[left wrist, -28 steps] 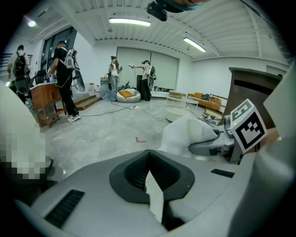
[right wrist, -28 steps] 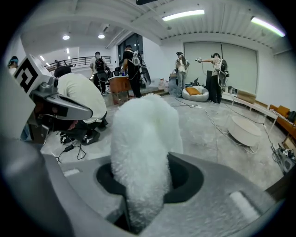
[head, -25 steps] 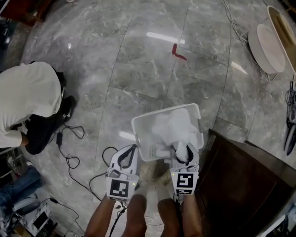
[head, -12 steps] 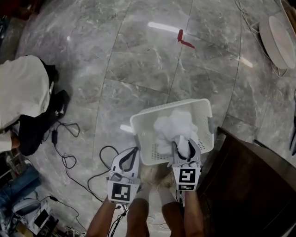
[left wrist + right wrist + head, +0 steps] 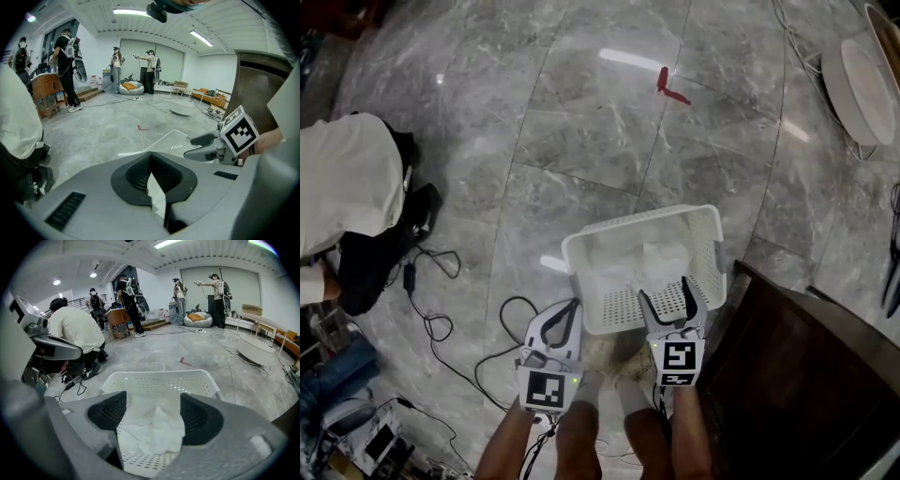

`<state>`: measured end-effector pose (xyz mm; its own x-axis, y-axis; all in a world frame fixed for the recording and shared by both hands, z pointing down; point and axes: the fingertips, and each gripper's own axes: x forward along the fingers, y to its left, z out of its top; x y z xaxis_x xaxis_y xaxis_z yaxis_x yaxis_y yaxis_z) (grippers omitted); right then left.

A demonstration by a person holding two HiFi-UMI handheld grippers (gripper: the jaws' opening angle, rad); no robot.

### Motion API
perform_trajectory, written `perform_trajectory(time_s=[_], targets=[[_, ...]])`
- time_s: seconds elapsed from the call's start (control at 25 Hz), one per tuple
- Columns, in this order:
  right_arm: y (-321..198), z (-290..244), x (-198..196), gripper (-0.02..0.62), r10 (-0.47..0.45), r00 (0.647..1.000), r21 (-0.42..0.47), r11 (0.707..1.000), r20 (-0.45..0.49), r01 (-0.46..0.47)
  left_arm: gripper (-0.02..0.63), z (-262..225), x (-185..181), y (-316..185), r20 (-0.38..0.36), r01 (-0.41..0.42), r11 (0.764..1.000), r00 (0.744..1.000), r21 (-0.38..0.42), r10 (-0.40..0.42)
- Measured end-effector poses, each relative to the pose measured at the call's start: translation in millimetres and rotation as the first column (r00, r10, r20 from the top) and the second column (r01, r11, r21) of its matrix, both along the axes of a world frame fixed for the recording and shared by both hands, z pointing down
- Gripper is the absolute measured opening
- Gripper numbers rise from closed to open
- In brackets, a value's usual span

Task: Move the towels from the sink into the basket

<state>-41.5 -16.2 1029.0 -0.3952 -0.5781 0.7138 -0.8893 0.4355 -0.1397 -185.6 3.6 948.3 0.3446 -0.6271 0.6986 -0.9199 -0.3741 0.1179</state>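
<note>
Head view and both gripper views of two hand-held claws above a grey marble floor (image 5: 581, 141). The white perforated plastic basket (image 5: 705, 244) stood on the floor just ahead of the person's feet, beside a dark brown wooden cabinet (image 5: 806, 375). A crumpled white towel (image 5: 154, 432) lay inside the basket on its holed bottom, towards the far wall. The right claw (image 5: 664, 289) hung over the basket's near rim; its jaws had just been opening and stood wide apart, gripping nothing, with the towel seen through the gap but clear of both pads. The left claw (image 5: 571, 304) was held outside the basket, just beside its near left corner, its jaw tips together and nothing between them. A small red object (image 5: 669, 84) lay on the floor well beyond the basket. A crouching person in a white top (image 5: 347, 197) was at the left, near loose black cables (image 5: 441, 328).
</note>
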Motion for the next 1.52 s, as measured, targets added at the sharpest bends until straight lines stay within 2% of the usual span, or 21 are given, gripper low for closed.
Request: perform_trajectory(time_s=[0.12, 0.28, 0.44, 0.52, 0.64, 0.84, 0.96, 1.16, 1.28, 1.52], targets=[[-3.9, -11.5, -1.5, 0.357, -0.004, 1.0, 0.009, 1.0, -0.001, 0.004, 0.009, -9.0, 1.7, -4.0, -0.009, 0.0, 1.0, 1.0, 0.008, 0.0], [-15.0, -41.4, -5.4, 0.356, -0.005, 1.0, 0.033, 0.999, 0.01, 0.005, 0.008, -30.4, -1.0, -13.7, 0.01, -0.073, 0.995, 0.997, 0.064, 0.073], [-30.1, -98.0, -6.3, 0.351, 0.006, 1.0, 0.081, 0.997, 0.023, -0.008, 0.009, -83.7, -1.9, -32.1, -0.028, 0.003, 0.998, 1.0, 0.058, -0.001], [-42.1, -130.9, -5.0, 0.334, 0.012, 1.0, 0.116, 0.993, 0.022, -0.014, 0.009, -111.7, -0.6, -43.7, -0.003, -0.041, 0.993, 0.999, 0.108, 0.042], [-67.3, -184.2, -2.6, 0.315, 0.019, 1.0, 0.182, 0.983, 0.019, -0.022, 0.009, -156.9, 1.9, -66.4, 0.049, -0.126, 0.971, 0.992, 0.203, 0.118], [-87.3, -278.6, 3.8, 0.284, 0.035, 0.999, 0.263, 0.964, 0.019, -0.039, 0.009, -246.6, 10.7, -87.4, 0.018, -0.103, 0.956, 0.995, 0.273, 0.102], [-94.8, -336.6, 10.2, 0.26, 0.054, 0.998, 0.314, 0.948, 0.021, -0.058, 0.009, -299.6, 17.3, -96.0, 0.04, -0.142, 0.935, 0.99, 0.327, 0.136], [-96.2, -428.1, 26.1, 0.225, 0.097, 0.995, 0.378, 0.92, 0.031, -0.102, 0.009, -383.5, 31.7, -105.8, 0.036, -0.153, 0.908, 0.988, 0.391, 0.151], [-88.7, -483.2, 38.5, 0.174, 0.124, 0.992, 0.409, 0.904, 0.031, -0.126, 0.009, -439.3, 43.6, -106.2, 0.03, -0.159, 0.891, 0.986, 0.425, 0.161], [-81.9, -605.8, 69.2, 0.12, 0.198, 0.979, 0.498, 0.845, 0.052, -0.197, 0.009, -551.4, 70.4, -105.4, 0.013, -0.175, 0.842, 0.98, 0.51, 0.196]])
